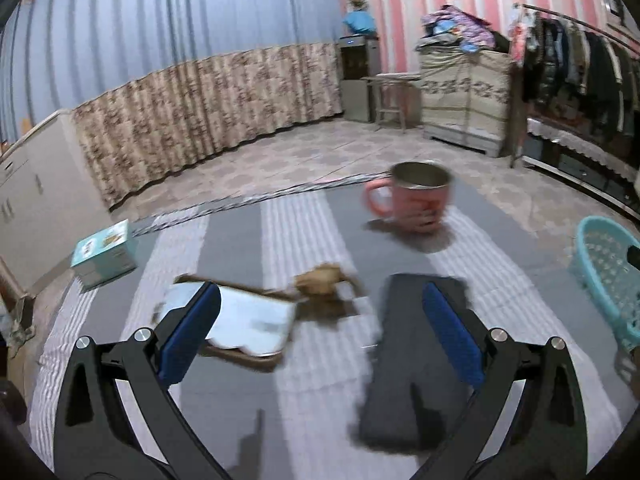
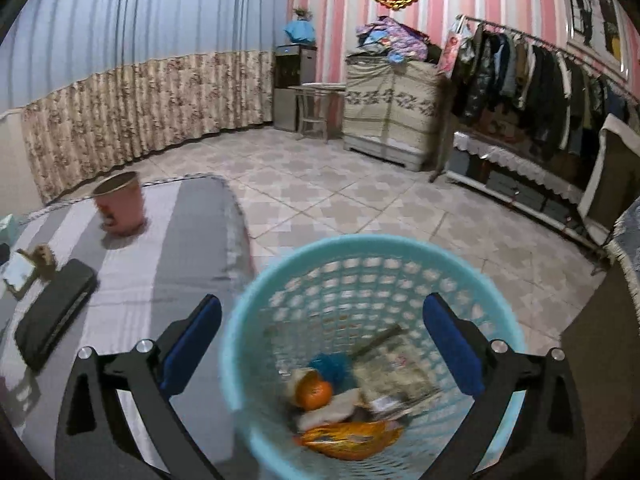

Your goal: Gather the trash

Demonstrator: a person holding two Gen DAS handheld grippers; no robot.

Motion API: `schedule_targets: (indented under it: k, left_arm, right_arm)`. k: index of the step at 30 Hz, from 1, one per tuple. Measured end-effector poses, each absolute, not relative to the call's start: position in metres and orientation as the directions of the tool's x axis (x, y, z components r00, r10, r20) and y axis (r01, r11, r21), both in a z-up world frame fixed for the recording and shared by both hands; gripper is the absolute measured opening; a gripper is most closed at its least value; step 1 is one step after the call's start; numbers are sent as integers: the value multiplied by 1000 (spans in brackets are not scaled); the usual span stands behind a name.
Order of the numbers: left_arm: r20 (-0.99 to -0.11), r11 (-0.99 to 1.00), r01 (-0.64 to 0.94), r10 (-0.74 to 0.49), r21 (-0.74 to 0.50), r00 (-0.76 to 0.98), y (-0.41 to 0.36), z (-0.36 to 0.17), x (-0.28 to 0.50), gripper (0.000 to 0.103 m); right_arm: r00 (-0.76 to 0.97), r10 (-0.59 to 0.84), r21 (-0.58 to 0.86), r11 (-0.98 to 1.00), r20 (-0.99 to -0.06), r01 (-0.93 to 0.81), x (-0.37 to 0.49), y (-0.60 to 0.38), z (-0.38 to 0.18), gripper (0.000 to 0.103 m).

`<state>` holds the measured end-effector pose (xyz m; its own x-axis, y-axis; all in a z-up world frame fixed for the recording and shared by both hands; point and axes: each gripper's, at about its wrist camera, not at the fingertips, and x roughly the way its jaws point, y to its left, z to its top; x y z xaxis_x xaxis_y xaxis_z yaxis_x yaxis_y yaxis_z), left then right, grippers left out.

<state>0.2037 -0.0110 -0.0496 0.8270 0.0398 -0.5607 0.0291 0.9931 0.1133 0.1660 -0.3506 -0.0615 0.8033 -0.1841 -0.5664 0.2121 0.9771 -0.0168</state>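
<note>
A turquoise mesh trash basket (image 2: pixel 276 284) stands beside the table, right under my right gripper (image 2: pixel 322 344), which is open and empty above it. Inside lie an orange peel (image 2: pixel 314 392), an orange wrapper (image 2: pixel 352 440), a blue scrap (image 2: pixel 334 366) and paper. The basket also shows at the right edge of the left wrist view (image 1: pixel 604 272). My left gripper (image 1: pixel 320 332) is open and empty above the striped table (image 1: pixel 304 232). Below it lie a small framed mirror (image 1: pixel 252 320) and a brown crumpled thing (image 1: pixel 320 280), which I cannot identify.
A pink mug (image 1: pixel 416 200) stands at the table's far side. A dark flat case (image 1: pixel 416 356) lies under the left gripper's right finger. A teal box (image 1: pixel 106 252) sits at the left edge. Tiled floor, a clothes rack (image 2: pixel 540 92) and a cabinet (image 2: pixel 392 108) lie beyond.
</note>
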Motion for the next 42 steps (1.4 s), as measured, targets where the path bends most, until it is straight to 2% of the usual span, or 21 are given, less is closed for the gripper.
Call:
schedule_targets:
  k: [6,12,20,21,32,42]
  left_arm:
    - [-622,997,-30,70,74,780,53,-66,211,97]
    - [-674,1000,-29,24,3,738,84,-79,216,97]
    - [-733,1000,18,-21,-11,680,71,-99,230,81]
    - [-736,1000,22,-24,-13,676,70,-100,232,79]
    - [-728,999,43,-30,0,684,65,-99,248,79]
    - [-685,995,44,30,91,728,54,-79,268,79]
  right_arm:
    - [781,-126,20,984,-611,175,172,-328,-74,98]
    - [773,-128,18,984,-621,177,174,-319,-78,98]
    - [765,-116,37,983,-634,180,178,-324,-81,98]
    - [763,-114,42,982,-636,182,178,-325,-83,98]
    - [755,-101,84,976,-648,203,180,-335,-85,98]
    - [748,-100,79,977,-656,200,182,-334,-87,98]
